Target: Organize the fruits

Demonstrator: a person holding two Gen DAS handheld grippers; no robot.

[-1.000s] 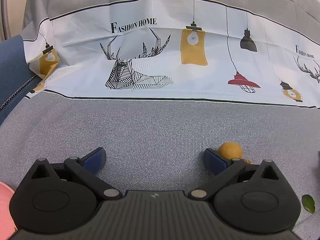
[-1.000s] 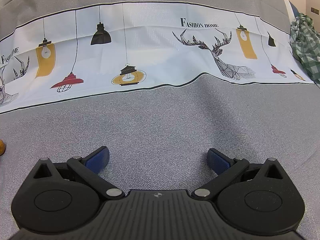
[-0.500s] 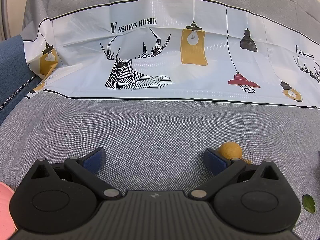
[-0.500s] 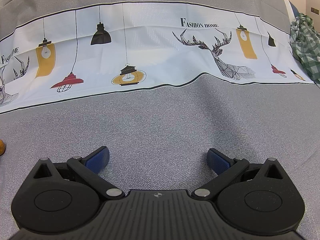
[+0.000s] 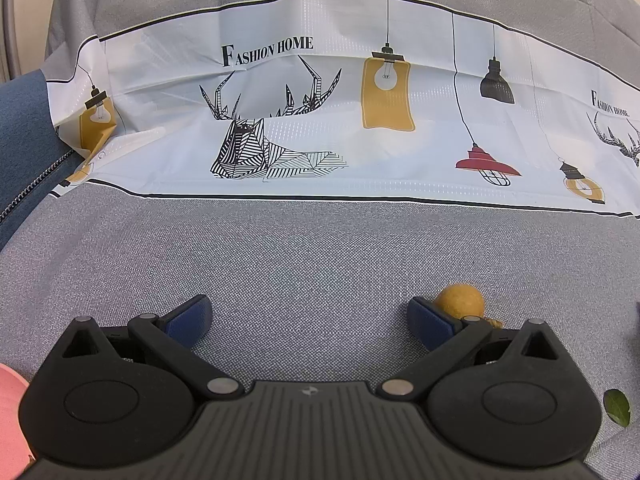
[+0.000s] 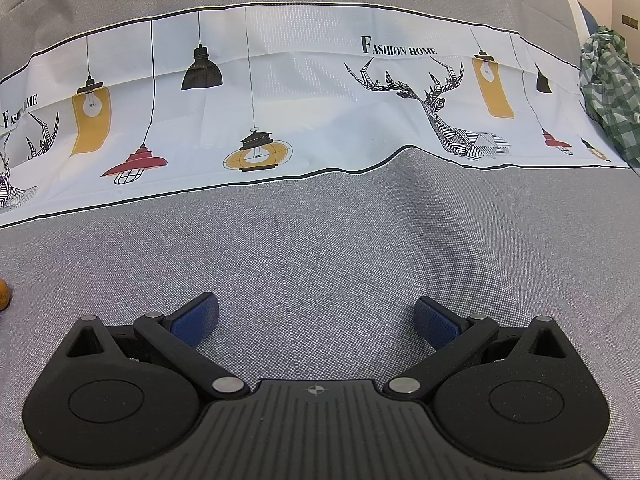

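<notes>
Grey woven cloth (image 5: 304, 252) is covering the work surface, with a white printed band (image 5: 360, 128) of lamps and stags running across it farther back. Both tools are hovering low over the cloth with nothing between their pads. The left gripper (image 5: 310, 318) is showing its jaws spread wide, and the right gripper (image 6: 316, 318) is doing the same over bare fabric.

A small yellow-orange round fruit (image 5: 460, 302), perhaps a little citrus, is sitting on the cloth just beyond and outside the left gripper's right-hand pad (image 5: 430, 320), partly hidden by it. In the right wrist view it is peeking in at the far left edge as an orange sliver (image 6: 3, 291). A green leaf (image 5: 618, 406) is lying near the lower right edge, and a pink rim (image 5: 12, 392), possibly a dish, is showing at the lower left; I cannot tell what it is.

Sorting is, by my reading, only beginning. To pick well, the left gripper is needing a sideways shift to its right so the fruit sits centred between the pads, then a level advance and a gentle squeeze at its widest girth. Closing off-centre is likely to nudge it rolling across the cloth.
</notes>
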